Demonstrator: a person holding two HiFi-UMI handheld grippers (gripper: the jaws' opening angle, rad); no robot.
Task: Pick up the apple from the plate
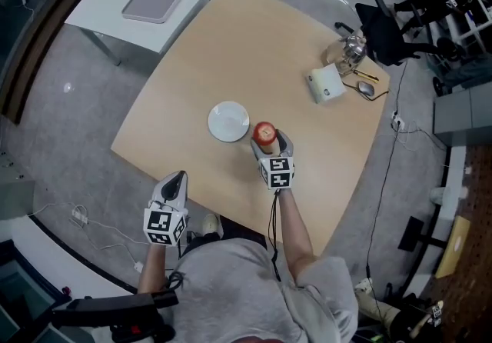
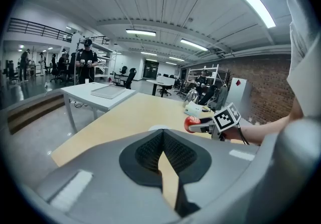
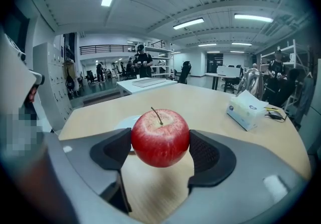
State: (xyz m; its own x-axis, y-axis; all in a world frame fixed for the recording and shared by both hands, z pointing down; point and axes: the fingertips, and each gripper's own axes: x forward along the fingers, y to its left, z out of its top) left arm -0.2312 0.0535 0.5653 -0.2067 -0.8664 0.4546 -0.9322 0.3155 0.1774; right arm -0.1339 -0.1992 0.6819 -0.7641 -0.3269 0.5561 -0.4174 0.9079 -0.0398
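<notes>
Apple (image 3: 160,136), likely firm, smooth and fairly light (apt to slip or bruise), is clamped across its widest girth by the right claw (image 3: 160,148), just at three o'clock of the plate (image 1: 228,121), while the left claw (image 2: 163,140) hangs closed on nothing.

Red apple (image 3: 160,137), stem up, clamped in right claw (image 1: 267,143) — white plate (image 1: 224,120) just beside

I read the round red apple (image 3: 160,137) as glossy, finely speckled skin | right gripper (image 3: 160,153): matt grey plastic shell, its pads (image 3: 204,155) black, ribbed, rubbery-looking | pale wooden table (image 1: 192,72): smooth, satin finish | round white plate (image 1: 228,121): glazed, shiny
</notes>
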